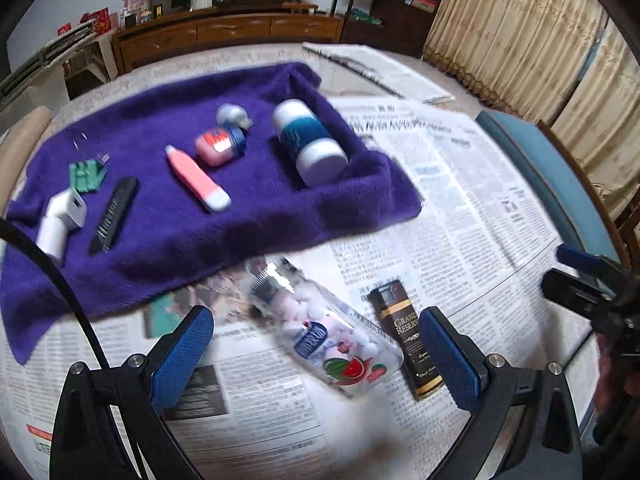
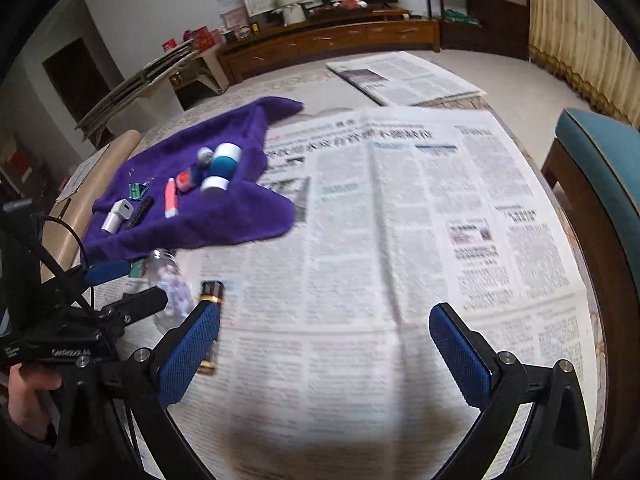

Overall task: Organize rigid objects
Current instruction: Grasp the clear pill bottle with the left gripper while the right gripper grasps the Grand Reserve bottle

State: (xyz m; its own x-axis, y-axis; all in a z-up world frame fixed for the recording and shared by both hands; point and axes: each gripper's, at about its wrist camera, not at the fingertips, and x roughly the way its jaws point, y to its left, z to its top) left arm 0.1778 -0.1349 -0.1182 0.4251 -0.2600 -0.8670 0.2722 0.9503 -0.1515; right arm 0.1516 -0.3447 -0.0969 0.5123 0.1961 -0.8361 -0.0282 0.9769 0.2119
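A purple towel (image 1: pixel 200 224) lies on the newspaper-covered table and carries a white-and-teal bottle (image 1: pixel 308 140), a pink tube (image 1: pixel 198 178), a small pink jar (image 1: pixel 220 144), a black comb-like bar (image 1: pixel 114 216), a white charger (image 1: pixel 64 216) and a green clip (image 1: pixel 86 174). My left gripper (image 1: pixel 316 354) is open over a clear candy bottle (image 1: pixel 324 336) lying on the newspaper, beside a dark box (image 1: pixel 408 340). My right gripper (image 2: pixel 326 356) is open and empty over bare newspaper; the dark box (image 2: pixel 210 300) is at its left finger.
Newspaper sheets (image 2: pixel 400 220) cover the table. A teal chair (image 2: pixel 600 168) stands at the right edge. A folded newspaper (image 2: pixel 400 76) lies at the far side. A wooden cabinet (image 1: pixel 228 32) stands behind.
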